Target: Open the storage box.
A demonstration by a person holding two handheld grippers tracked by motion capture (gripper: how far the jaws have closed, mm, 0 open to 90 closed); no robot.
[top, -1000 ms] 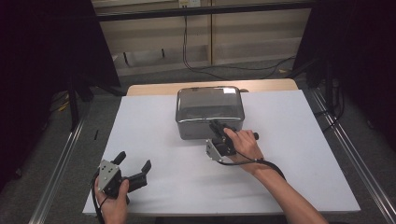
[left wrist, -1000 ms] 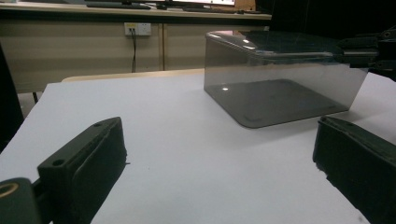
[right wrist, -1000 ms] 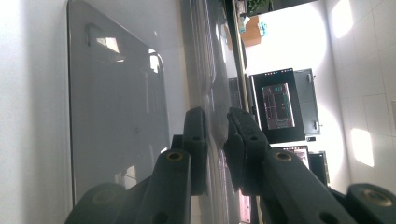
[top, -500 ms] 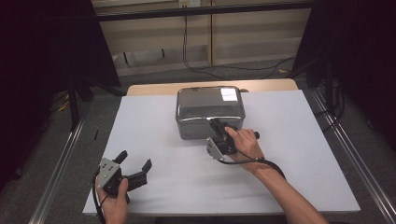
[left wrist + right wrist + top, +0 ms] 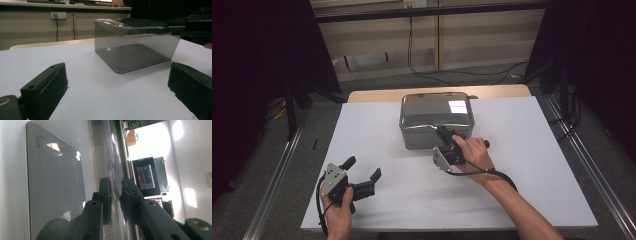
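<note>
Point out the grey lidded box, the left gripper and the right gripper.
grey lidded box (image 5: 437, 107): high view, middle of its lid.
left gripper (image 5: 362, 171): high view, between its open fingers.
right gripper (image 5: 115, 196): right gripper view, between its fingertips at the lid's edge.

Glossy box on a matt white table, with matt black grippers.

At the table's twelve o'clock the box (image 5: 437, 120) looks like polished metal from the high view, its lid mirror-bright; the left gripper view shows smoky, see-through, smooth walls (image 5: 135, 50) that look like plastic. The table top (image 5: 537, 165) is smooth, matt white, with a bare wood-coloured edge (image 5: 377, 95) at its far side. The left gripper (image 5: 362, 176), at seven o'clock, has matt black plastic-looking jaws and a dull grey metal plate (image 5: 333, 178). The right gripper (image 5: 443, 133) has the same matt black finish, with brass-coloured rivets (image 5: 94, 203).
</note>
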